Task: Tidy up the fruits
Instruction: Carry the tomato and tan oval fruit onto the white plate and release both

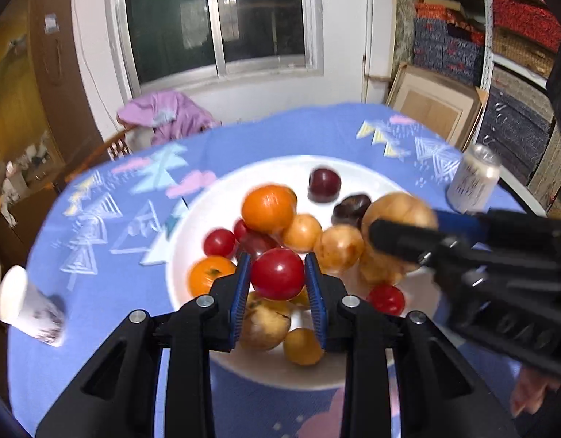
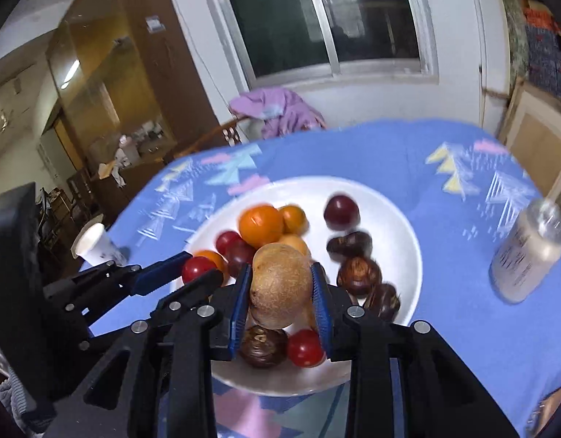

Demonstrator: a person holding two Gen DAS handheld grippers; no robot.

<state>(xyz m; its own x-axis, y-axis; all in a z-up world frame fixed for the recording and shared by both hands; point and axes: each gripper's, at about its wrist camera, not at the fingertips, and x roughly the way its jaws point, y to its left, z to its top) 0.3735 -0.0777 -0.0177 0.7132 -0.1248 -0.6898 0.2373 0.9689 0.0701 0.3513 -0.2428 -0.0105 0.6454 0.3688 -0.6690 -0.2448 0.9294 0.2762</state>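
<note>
Left gripper (image 1: 277, 273) clamped on a glossy red tomato (image 1: 277, 273) above the white plate (image 1: 192, 226) of mixed fruit; right gripper (image 2: 281, 292) clamped on a dull brown, rough-skinned kiwi (image 2: 281, 284) over the same plate.

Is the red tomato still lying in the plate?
No. The red tomato is pinched between the left gripper pads, above the white plate.
</note>
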